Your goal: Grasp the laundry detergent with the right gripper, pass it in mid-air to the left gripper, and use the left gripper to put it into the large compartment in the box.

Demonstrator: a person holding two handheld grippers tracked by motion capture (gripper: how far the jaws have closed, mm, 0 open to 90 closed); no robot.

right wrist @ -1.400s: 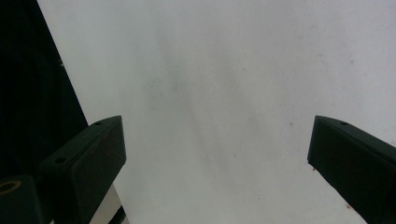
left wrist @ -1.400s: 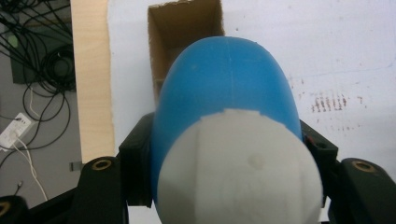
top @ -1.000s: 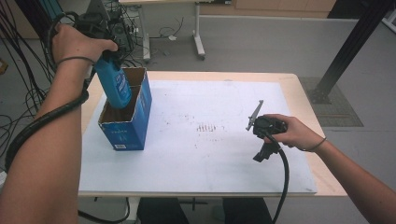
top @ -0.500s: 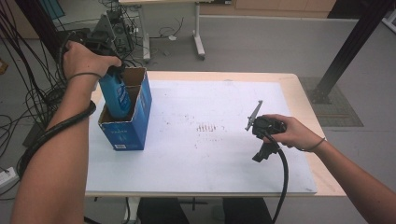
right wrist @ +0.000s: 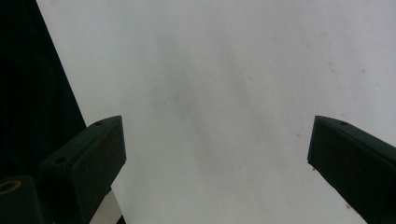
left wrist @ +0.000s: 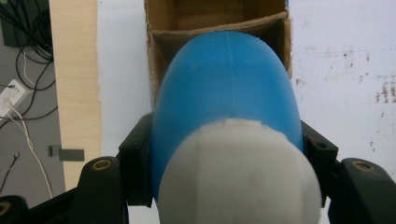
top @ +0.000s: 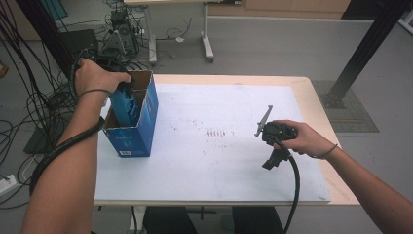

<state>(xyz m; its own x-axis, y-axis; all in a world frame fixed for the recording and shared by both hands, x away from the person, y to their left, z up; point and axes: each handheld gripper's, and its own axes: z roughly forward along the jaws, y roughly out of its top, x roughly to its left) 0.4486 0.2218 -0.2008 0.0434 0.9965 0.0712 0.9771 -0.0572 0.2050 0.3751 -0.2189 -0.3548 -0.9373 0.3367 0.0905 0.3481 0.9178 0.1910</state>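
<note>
Left gripper (top: 122,90): clenched on the blue bottle (left wrist: 226,102); in the left gripper view its black jaws press against both flanks of the bottle just behind the white cap (left wrist: 240,175).
Left hand (top: 97,77): wrapped over the gripper at the far left of the table, above the open top of the cardboard box (top: 146,114).
Bottle's place: partway down inside the box, bottom end first, tilted a little; its upper part and the gripper stand above the rim in the high view.
Bottle's look: smooth blue plastic with a rounded shoulder and a faint seam down the middle, topped by a wide, pale, faceted cap. It looks rigid and slick, so I'd judge the grip depends on steady squeeze.
Box: brown inside, blue printed outside, upright near the table's left edge, with a cardboard divider visible in the left gripper view; the bottle is entering the nearer compartment.
Progress: the bottle is lined up and part of the way in. What seems left is to lower it until it rests on the bottom, then let go and lift clear.
Table (top: 219,161): white sheet with faint reddish specks, bare across the middle.
Right gripper (right wrist: 217,154): released, jaws wide apart with nothing between them, resting on the table at the right in the right hand (top: 299,136).
</note>
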